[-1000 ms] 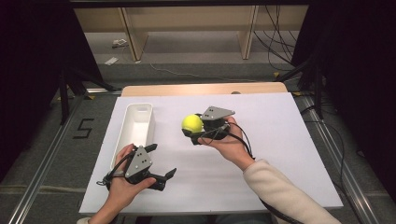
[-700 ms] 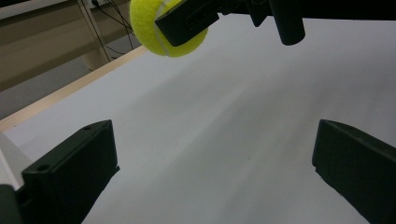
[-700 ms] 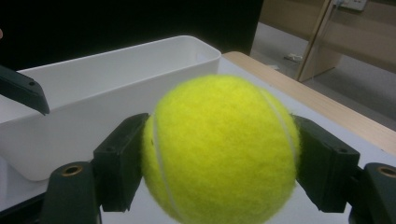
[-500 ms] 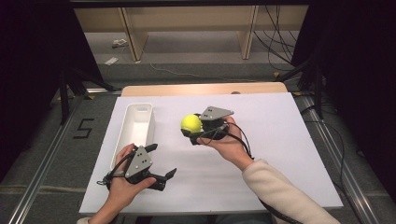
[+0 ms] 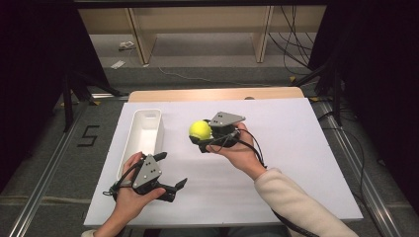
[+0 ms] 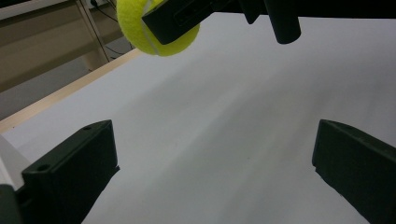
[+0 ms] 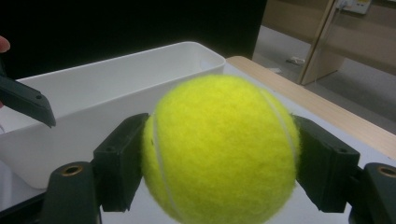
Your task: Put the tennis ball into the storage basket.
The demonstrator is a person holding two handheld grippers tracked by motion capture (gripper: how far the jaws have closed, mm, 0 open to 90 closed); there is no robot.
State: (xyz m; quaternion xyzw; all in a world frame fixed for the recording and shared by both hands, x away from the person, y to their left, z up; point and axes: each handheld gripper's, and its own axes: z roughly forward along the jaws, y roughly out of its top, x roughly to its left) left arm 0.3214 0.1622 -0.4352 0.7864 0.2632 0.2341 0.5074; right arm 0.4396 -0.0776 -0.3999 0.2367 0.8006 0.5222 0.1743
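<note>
Ball [image 5: 200,129]: fuzzy yellow, white seam; right gripper [image 5: 203,140] clamped on it, right of tray [image 5: 143,136]; left gripper [image 5: 173,187] wide open, empty

White foam board [image 5: 296,148] covering a wooden table [image 5: 212,94]; wooden shelving [image 5: 197,29] on the far side; a floor marking "5" [image 5: 88,136] at left.

White bin [image 5: 144,133] blocks left side w/ open table [image 5: 286,148] right.
</note>
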